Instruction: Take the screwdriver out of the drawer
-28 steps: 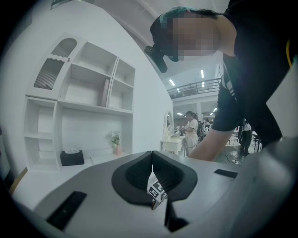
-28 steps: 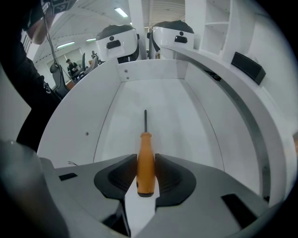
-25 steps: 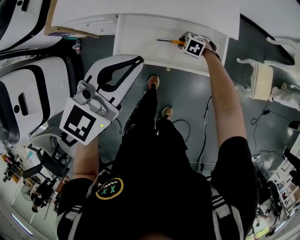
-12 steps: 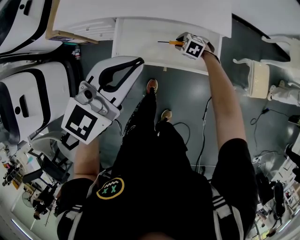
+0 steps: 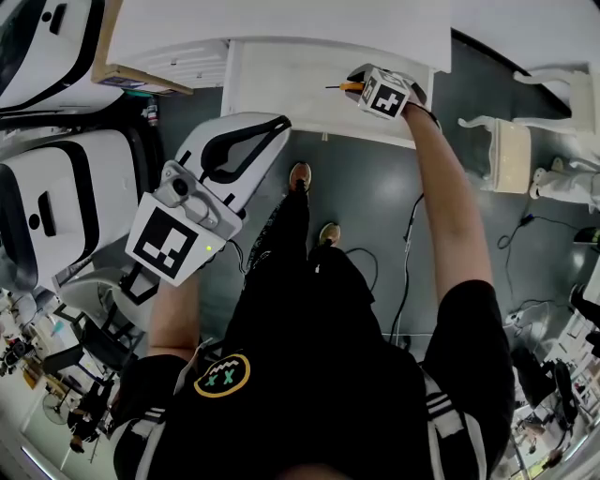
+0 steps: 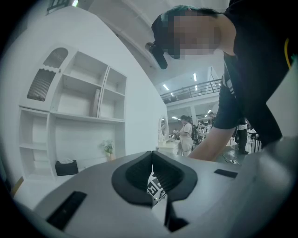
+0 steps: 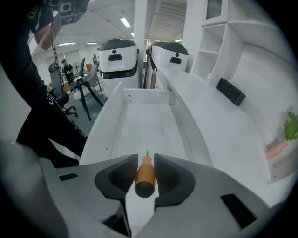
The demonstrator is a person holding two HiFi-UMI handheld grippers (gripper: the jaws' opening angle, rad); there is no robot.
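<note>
The screwdriver has an orange handle and a thin dark shaft. My right gripper is shut on the handle, with the shaft pointing forward past the jaws. It hangs above the open white drawer, whose floor below it shows nothing else. In the head view the right gripper is over the drawer at its right end, and the screwdriver sticks out to the left. My left gripper is held off over the floor, its jaws shut on nothing; its own view shows the left gripper pointing level.
A white desk top runs above the drawer. Large white machines stand to the left, and a white chair to the right. Cables lie on the dark floor by the person's feet. A black box sits on the desk.
My right gripper has lifted the screwdriver upward from the drawer floor. The left gripper has drifted slightly and stays shut.
</note>
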